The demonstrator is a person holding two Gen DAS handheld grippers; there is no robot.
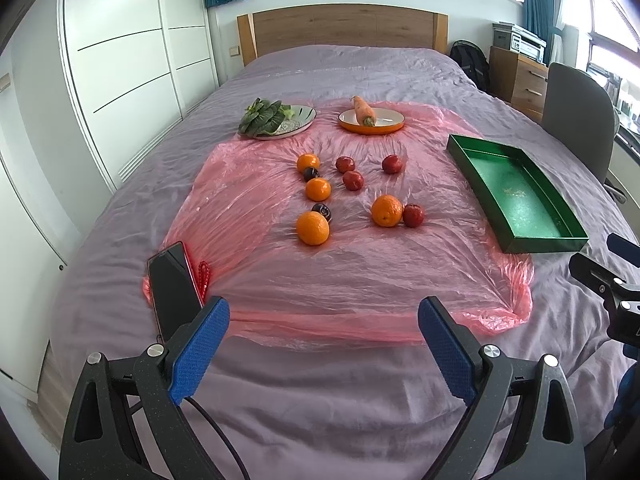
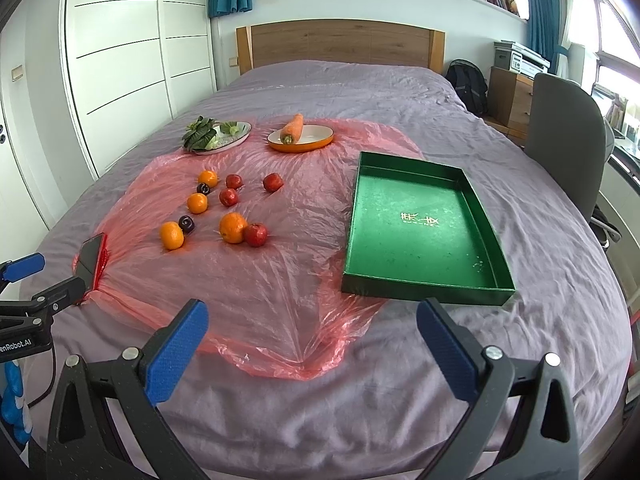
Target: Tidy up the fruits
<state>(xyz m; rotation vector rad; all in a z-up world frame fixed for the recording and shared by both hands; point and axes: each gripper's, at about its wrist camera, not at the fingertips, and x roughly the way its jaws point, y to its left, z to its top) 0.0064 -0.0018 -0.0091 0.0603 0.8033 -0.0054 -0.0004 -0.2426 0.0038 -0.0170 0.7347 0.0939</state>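
Four oranges (image 1: 313,227); four apples (image 1: 413,215); two plums (image 1: 322,212).

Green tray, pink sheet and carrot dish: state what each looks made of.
Green tray: probably coated cardboard, like a gift-box lid; thin straight walls, faint sheen, gold print inside. Pink sheet: thin translucent plastic film; glossy wrinkles, the bedding shows through. Carrot dish: looks like glazed ceramic or enamel; smooth shiny orange outside, white inside. Which one, I cannot tell.
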